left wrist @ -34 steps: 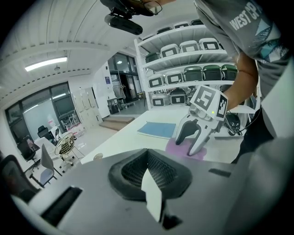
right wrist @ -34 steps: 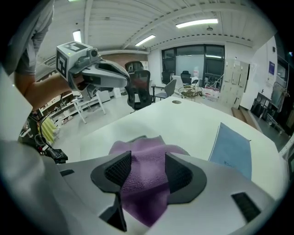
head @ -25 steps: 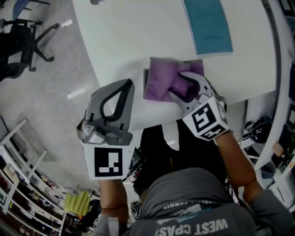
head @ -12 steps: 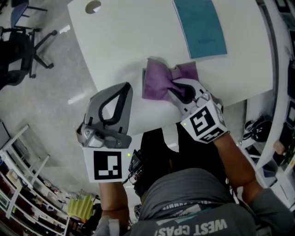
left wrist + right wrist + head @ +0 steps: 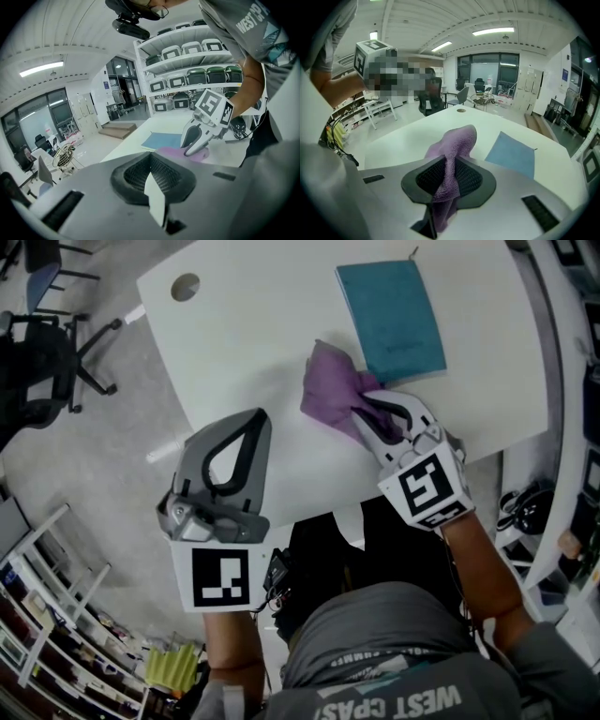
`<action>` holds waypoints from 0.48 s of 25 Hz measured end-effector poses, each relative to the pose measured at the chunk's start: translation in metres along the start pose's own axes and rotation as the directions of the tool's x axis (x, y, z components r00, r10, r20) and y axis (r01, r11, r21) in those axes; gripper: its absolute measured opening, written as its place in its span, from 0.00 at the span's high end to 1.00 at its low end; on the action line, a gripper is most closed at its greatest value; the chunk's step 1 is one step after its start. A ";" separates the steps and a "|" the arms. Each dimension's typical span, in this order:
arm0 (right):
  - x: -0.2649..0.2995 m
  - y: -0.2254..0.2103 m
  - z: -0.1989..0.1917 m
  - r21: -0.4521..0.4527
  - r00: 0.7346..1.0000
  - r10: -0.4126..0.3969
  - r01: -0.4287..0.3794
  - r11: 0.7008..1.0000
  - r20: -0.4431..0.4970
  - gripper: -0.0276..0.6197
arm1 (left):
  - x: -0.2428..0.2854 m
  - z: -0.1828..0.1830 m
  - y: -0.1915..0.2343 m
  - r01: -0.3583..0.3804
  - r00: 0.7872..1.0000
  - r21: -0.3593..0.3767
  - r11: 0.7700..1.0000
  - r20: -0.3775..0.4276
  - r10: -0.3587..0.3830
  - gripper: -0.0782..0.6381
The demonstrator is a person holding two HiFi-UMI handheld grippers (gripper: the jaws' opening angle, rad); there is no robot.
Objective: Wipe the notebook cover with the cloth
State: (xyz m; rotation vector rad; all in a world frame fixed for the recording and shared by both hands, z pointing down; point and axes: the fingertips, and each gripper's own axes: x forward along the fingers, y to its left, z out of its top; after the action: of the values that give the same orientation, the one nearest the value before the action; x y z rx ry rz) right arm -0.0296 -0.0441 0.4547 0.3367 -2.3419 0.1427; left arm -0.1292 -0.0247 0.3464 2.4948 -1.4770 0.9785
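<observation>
Our right gripper (image 5: 367,420) has just closed its jaws, pinching the cloth (image 5: 330,395). The notebook (image 5: 392,320) lies flat at twelve o'clock from it, long axis roughly twelve to six. Our left gripper (image 5: 246,427), jaws pressed together and empty, sits farther off, at seven o'clock from the notebook.
</observation>
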 end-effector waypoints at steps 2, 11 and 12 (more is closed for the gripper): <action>0.000 -0.017 -0.002 0.018 1.000 -0.021 0.022 1.000 -0.007 0.83 | 0.007 0.008 0.003 0.001 1.000 0.004 1.000 -0.001 -0.001 0.89; -0.001 -0.088 -0.039 0.081 0.995 -0.066 0.071 0.994 -0.073 0.83 | 0.056 0.036 0.013 0.026 1.000 0.019 0.999 -0.007 -0.025 0.89; -0.006 -0.096 -0.043 0.096 0.994 -0.076 0.083 0.992 -0.074 0.82 | 0.062 0.039 0.012 0.031 1.000 0.020 0.999 -0.006 -0.031 0.89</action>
State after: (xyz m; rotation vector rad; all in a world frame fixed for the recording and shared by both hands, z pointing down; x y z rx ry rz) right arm 0.0306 -0.1259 0.4819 0.4663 -2.2531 0.2287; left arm -0.1000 -0.0928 0.3474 2.5183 -1.4300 1.0002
